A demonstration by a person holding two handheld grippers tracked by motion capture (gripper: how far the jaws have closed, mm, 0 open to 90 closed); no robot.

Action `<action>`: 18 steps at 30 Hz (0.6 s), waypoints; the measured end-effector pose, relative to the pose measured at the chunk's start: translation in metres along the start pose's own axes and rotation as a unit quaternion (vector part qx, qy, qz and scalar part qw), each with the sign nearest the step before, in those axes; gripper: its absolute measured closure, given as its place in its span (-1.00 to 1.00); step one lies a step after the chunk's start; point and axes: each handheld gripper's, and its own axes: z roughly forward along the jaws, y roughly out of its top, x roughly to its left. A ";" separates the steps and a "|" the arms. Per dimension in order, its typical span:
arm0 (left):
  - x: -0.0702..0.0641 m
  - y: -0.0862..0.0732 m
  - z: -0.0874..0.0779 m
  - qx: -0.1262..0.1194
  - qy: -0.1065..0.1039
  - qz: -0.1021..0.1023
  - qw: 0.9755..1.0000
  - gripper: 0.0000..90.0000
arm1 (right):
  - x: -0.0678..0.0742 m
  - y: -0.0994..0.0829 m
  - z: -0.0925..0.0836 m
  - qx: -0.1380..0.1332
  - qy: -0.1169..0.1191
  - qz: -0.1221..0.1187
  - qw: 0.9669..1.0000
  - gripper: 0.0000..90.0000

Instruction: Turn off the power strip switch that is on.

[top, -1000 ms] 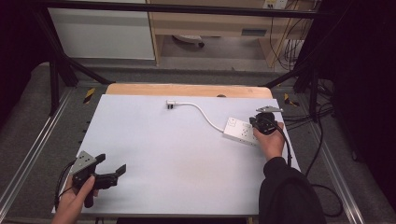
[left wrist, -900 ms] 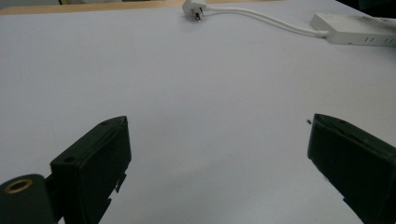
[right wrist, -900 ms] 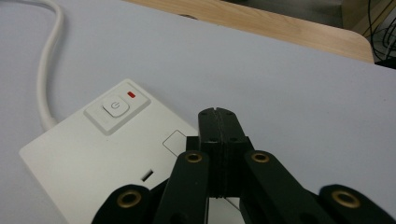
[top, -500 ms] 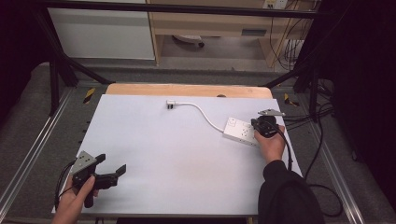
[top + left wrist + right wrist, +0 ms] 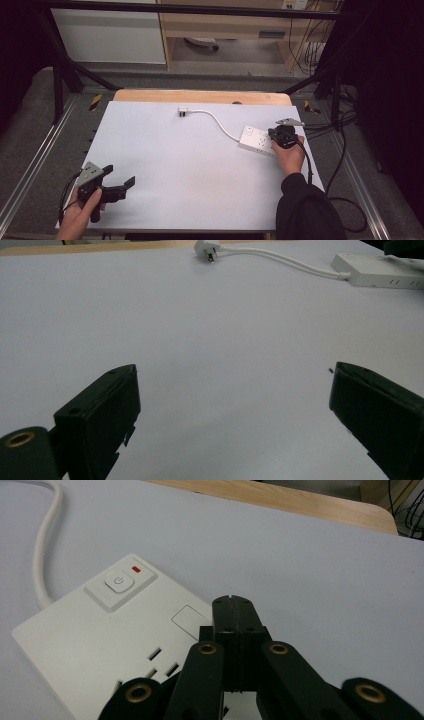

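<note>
The power strip (image 5: pixel 95 645) looks like smooth off-white plastic with a faint sheen, its cord (image 5: pixel 220 123) a glossy white rubbery sheath ending in a white plastic plug (image 5: pixel 206 248). The desk (image 5: pixel 190 165) carries a matt, smooth pale-grey top, with bare light wood along its far edge. Both grippers' jaws are matt black plastic, set with small brass-coloured metal inserts.

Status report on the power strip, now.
Right hand-held gripper shut, over power strip. Left hand-held gripper open, holding nothing. Plug loose on table. Nothing in the way.
</note>
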 end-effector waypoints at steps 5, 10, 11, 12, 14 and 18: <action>0.000 0.000 0.000 0.000 -0.001 0.001 1.000 -0.86 | 0.002 0.001 0.001 0.001 0.003 0.001 1.000 1.00; 0.000 0.000 0.000 0.000 0.000 0.001 1.000 -0.86 | 0.002 0.001 0.002 0.001 0.003 -0.001 1.000 1.00; 0.000 0.000 0.000 0.000 0.000 0.001 1.000 -0.86 | 0.002 0.001 0.002 0.003 0.003 -0.001 1.000 1.00; 0.000 0.000 0.000 0.000 -0.001 0.002 1.000 -0.86 | 0.002 0.001 0.003 0.003 0.004 -0.002 1.000 1.00; 0.000 0.000 0.000 0.000 0.000 0.001 1.000 -0.86 | 0.003 0.001 0.003 0.003 0.003 -0.002 1.000 1.00; 0.000 0.000 0.000 0.001 -0.001 0.002 1.000 -0.86 | 0.004 0.001 0.004 0.006 0.004 -0.001 1.000 1.00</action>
